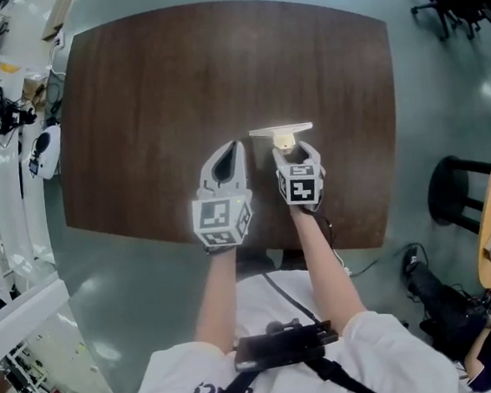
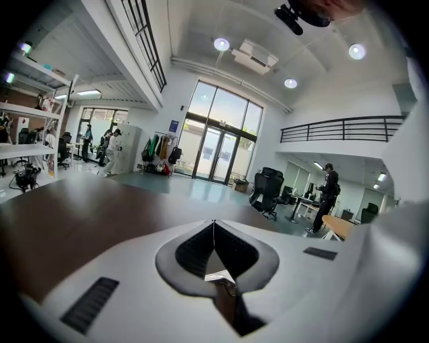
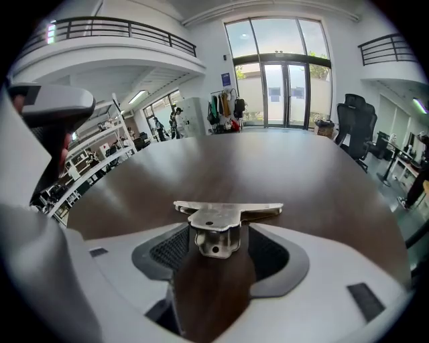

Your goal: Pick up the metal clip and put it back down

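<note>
Head view, table (image 1: 173,85), right gripper (image 1: 295,148) fingers astride metal clip (image 1: 280,131), spread — left gripper (image 1: 238,146) beside, fingers together, stool (image 1: 454,188) apart

Only metal clip (image 1: 281,133) on table (image 1: 132,116); room all rnd.

A dark wooden table (image 1: 215,72) stands on glossy grey floor (image 1: 419,103) before tall glass doors (image 3: 281,94).

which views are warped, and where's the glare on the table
Both gripper views are fisheye-bent with dark corners; right gripper view: pale sheen on the table beyond the metal clip; head view: table edges bow, no strong glare.
</note>
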The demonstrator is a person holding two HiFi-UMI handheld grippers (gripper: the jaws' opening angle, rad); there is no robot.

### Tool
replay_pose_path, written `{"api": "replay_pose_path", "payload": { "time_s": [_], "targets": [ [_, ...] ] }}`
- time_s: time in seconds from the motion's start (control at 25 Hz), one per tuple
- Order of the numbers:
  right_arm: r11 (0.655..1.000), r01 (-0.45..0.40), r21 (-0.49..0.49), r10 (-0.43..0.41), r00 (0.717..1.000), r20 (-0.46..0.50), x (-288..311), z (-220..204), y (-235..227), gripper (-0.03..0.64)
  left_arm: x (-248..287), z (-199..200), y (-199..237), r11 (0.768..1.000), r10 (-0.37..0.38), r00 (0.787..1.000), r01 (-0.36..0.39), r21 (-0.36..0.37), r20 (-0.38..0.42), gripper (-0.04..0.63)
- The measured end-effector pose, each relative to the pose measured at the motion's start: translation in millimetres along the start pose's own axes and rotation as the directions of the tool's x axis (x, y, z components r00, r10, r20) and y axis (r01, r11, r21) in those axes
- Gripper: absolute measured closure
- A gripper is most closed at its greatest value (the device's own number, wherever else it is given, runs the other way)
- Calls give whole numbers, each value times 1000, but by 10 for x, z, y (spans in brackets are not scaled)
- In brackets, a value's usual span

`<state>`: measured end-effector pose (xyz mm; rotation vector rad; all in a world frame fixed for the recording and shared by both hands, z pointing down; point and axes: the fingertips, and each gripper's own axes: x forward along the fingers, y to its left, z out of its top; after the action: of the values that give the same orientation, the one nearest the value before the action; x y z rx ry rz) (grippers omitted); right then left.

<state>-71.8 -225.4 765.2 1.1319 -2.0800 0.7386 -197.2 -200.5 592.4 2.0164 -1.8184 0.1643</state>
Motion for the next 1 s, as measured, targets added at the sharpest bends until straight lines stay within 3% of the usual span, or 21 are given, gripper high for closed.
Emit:
{"api": "replay_pose_path", "payload": {
  "time_s": [0.2, 0.36, 0.4, 0.44, 0.6, 0.8, 1.0],
  "targets": [
    [1000, 26, 2, -26, 999, 39, -358, 45, -25, 351, -95, 198, -142, 999, -45, 998, 44, 30, 35, 583],
    [1000, 29, -8, -27, 987, 156, -781, 439, 8, 353, -192, 501, -331, 994, -94, 992, 89, 64, 83, 583],
    [999, 35, -14, -31, 980, 197, -912, 572, 9, 434, -216, 587, -382, 992, -105, 990, 98, 73, 99, 583],
    [999, 39, -21, -33, 970, 240, -1042, 711, 11, 500, -236, 675, -426, 991, -115, 987, 106, 83, 116, 583],
    [998, 49, -48, -26, 917, 399, -1565, 1242, 87, 604, -324, 1013, -535, 985, -145, 972, 125, 116, 184, 583],
    [995, 63, -83, -10, 851, 525, -2139, 1654, 343, 611, -531, 1300, -628, 976, -191, 952, 157, 154, 240, 583],
    [991, 88, -101, -4, 768, 641, -2700, 1969, 535, 611, -724, 1463, -855, 957, -256, 928, 203, 209, 270, 583]
  ]
}}
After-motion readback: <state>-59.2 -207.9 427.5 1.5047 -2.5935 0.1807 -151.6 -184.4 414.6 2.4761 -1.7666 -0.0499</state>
